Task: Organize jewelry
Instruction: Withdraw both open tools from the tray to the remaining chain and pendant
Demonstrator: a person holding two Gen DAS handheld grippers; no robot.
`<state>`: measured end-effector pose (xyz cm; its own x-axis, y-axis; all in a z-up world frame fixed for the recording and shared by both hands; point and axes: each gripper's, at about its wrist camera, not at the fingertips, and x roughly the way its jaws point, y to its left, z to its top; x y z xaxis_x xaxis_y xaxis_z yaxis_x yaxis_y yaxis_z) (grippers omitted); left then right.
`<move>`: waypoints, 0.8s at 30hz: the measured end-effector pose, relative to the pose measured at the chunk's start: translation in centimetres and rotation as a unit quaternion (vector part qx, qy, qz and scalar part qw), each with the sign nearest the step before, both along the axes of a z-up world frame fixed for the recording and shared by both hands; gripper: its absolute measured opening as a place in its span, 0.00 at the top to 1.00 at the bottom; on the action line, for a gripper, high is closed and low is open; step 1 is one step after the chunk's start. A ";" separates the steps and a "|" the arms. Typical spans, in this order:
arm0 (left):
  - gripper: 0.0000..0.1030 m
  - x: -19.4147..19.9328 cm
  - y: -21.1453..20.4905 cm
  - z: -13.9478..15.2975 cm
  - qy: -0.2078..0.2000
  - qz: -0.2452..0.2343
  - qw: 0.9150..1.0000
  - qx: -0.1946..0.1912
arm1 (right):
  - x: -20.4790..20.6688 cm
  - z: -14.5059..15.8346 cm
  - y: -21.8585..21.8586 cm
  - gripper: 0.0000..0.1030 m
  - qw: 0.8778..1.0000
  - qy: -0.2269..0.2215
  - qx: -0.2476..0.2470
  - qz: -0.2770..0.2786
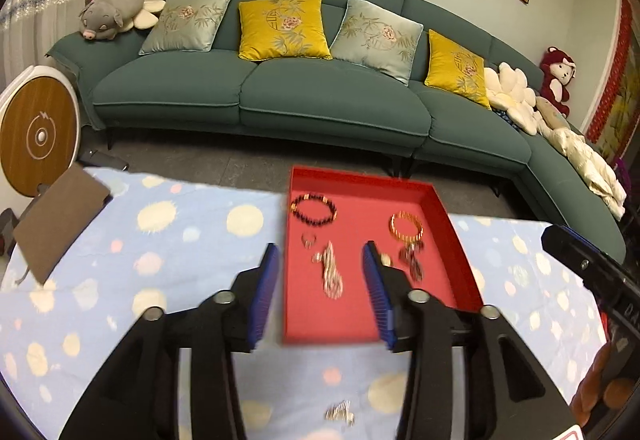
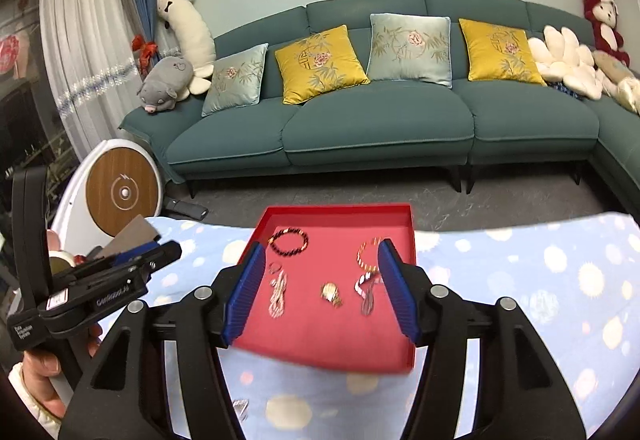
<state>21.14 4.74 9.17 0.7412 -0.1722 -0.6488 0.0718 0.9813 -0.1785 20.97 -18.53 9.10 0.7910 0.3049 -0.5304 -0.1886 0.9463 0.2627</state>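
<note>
- Right now you are working over a table draped in a blue spotted cloth (image 1: pixel 168 240), with a teal sofa (image 1: pixel 320 99) sitting well behind it.
- You are looking down at the red tray (image 1: pixel 444 240) lying on that cloth at the far edge; it is serving as the place where the jewelry is being collected.
- Your left gripper (image 1: pixel 320 280) is hanging above the near half of the tray with its blue jaws standing apart and nothing pinched between them.
- Your right gripper (image 2: pixel 320 280) is doing the same over the tray, jaws parted and empty.
- Inside the tray you are already keeping a dark beaded bracelet (image 1: pixel 313 208), a gold bangle (image 1: pixel 406 227), a pale chain (image 1: pixel 331 272), a small ring (image 1: pixel 308 240) and a tangle of dark pieces below the bangle; these are too blurred to name more exactly.
- One small silvery piece (image 1: pixel 340 412) is lying on the cloth just short of the tray's near edge, between the left gripper's arms, so the sorting is looking nearly finished but not yet complete.
- Next you are probably needing to lower one gripper onto that loose piece, pinching it squarely since it is small and likely slippery, then carrying it over the near wall into a bare patch of the tray.
</note>
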 end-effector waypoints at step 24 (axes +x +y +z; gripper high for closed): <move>0.53 -10.2 0.0 -11.9 0.104 -0.024 0.994 0.039 | -9.2 -15.5 1.5 0.45 0.980 0.148 -0.108 0.081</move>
<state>10.89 4.71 -2.76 0.5821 -0.1471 -0.7997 0.0881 0.9891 -0.1178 11.80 -17.00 -6.44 0.5437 0.2694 -0.7949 -0.2861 0.9498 0.1263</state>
